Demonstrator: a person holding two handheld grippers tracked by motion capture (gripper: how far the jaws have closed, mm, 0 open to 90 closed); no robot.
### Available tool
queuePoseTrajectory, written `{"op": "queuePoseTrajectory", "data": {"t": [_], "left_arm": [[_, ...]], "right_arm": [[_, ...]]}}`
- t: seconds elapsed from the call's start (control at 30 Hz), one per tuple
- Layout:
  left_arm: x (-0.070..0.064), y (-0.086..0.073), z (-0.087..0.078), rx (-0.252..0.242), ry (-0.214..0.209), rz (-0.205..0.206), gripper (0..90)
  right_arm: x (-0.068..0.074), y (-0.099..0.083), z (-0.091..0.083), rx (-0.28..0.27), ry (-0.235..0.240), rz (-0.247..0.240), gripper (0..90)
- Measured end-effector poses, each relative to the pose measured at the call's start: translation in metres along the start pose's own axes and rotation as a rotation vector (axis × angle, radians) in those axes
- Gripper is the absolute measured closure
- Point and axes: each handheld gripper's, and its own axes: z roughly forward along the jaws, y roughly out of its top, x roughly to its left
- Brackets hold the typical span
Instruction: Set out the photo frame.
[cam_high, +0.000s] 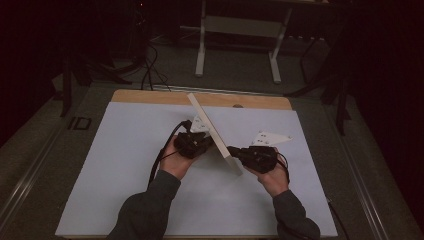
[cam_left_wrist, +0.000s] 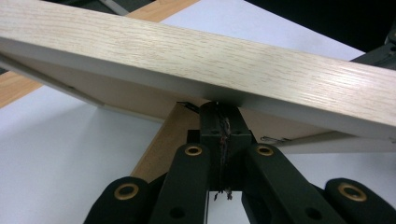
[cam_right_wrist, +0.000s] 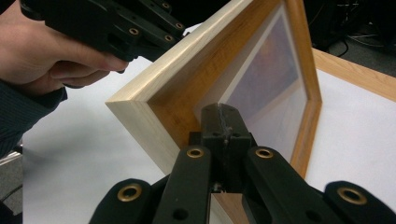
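A light wooden picture frame (cam_high: 215, 132) stands on edge at a slant over the white sheet (cam_high: 125, 170), between both grippers. My left gripper (cam_high: 209, 142) is shut, its tips touching the back of the frame (cam_left_wrist: 187, 51) just under the side rail, beside a brown back stand (cam_left_wrist: 156, 151). My right gripper (cam_high: 231, 150) is shut too, its tips against the inner rim on the glazed front of the frame (cam_right_wrist: 182, 65). I see nothing between either pair of jaws (cam_left_wrist: 222, 112) (cam_right_wrist: 224, 114). In the right gripper view the person's left hand (cam_right_wrist: 42, 51) is behind the frame's corner.
The sheet covers a wooden tabletop (cam_high: 150, 96) whose far edge shows bare. Beyond it are floor cables (cam_high: 149, 67) and the white legs of another table (cam_high: 201, 50). A dark floor surrounds the table on both sides.
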Motion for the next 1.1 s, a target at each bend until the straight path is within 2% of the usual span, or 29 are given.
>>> {"op": "queuePoseTrajectory", "data": {"t": [0.23, 0.53, 0.6, 0.67, 0.8, 1.1], "left_arm": [[0.005, 0.001, 0.000, 0.000, -0.023, -0.002, 90.0], [0.003, 0.001, 0.000, 0.001, -0.009, 0.003, 90.0], [0.002, 0.000, -0.002, -0.002, -0.018, 0.007, 90.0], [0.000, -0.002, -0.004, -0.014, -0.058, 0.001, 90.0], [-0.001, -0.006, -0.006, -0.031, -0.087, 0.003, 90.0], [0.002, -0.006, -0.006, -0.023, -0.091, 0.001, 90.0]], "right_arm": [[0.004, 0.004, -0.002, -0.002, 0.018, -0.015, 90.0], [0.010, 0.006, 0.002, 0.003, 0.047, -0.033, 90.0], [0.010, 0.006, 0.002, 0.004, 0.048, -0.032, 90.0], [0.010, 0.007, 0.002, 0.002, 0.048, -0.032, 90.0], [0.010, 0.006, 0.002, -0.001, 0.053, -0.031, 90.0], [0.012, 0.008, 0.005, 0.009, 0.060, -0.036, 90.0]]}}
